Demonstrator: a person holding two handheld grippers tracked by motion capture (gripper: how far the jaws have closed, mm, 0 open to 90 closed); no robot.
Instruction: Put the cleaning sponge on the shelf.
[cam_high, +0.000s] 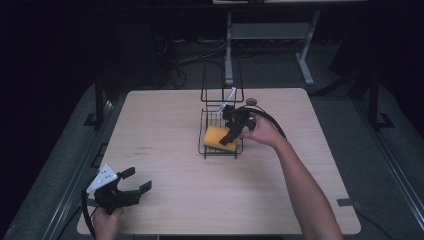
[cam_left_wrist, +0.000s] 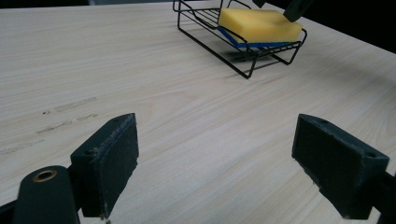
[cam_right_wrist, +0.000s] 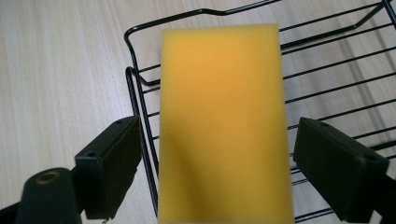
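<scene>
- Yellow sponge (cam_right_wrist: 222, 121) lying in the black wire basket (cam_high: 207, 150) near the middle of the pale wooden tabletop (cam_high: 165, 165), blue underside visible in the left gripper view.
- Right claw (cam_high: 231, 131) poised over the sponge, jaws spread wide to either side, gripping nothing.
- Left claw (cam_high: 131, 184) held low at the near left corner, well apart from the basket, jaws wide and empty.
- Likely either a pick-up or a release of the sponge; for a pick-up, next comes lowering and closing on its long sides.
</scene>
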